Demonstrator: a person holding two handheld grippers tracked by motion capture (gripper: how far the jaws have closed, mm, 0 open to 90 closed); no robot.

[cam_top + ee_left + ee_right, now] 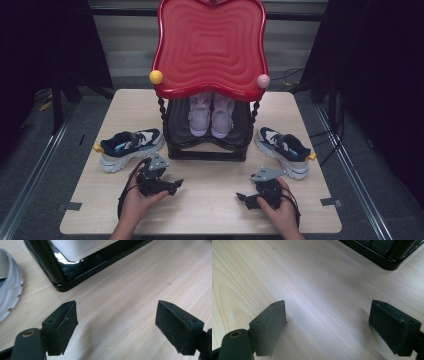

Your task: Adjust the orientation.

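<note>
- The right tongs reach in from the bottom edge, their two black jaws standing wide apart.
- Between the jaws lies bare counter of pale wood grain; no object sits in the gap.
- The left pad is smooth and dark, angled inward; the right pad shows a rougher, felt-like face.
- Both pads seem to hover just above the wood, though contact is hard to judge from this angle.
- At the top right corner, a glossy black frame rests on the counter, with a dark post rising from it.
</note>
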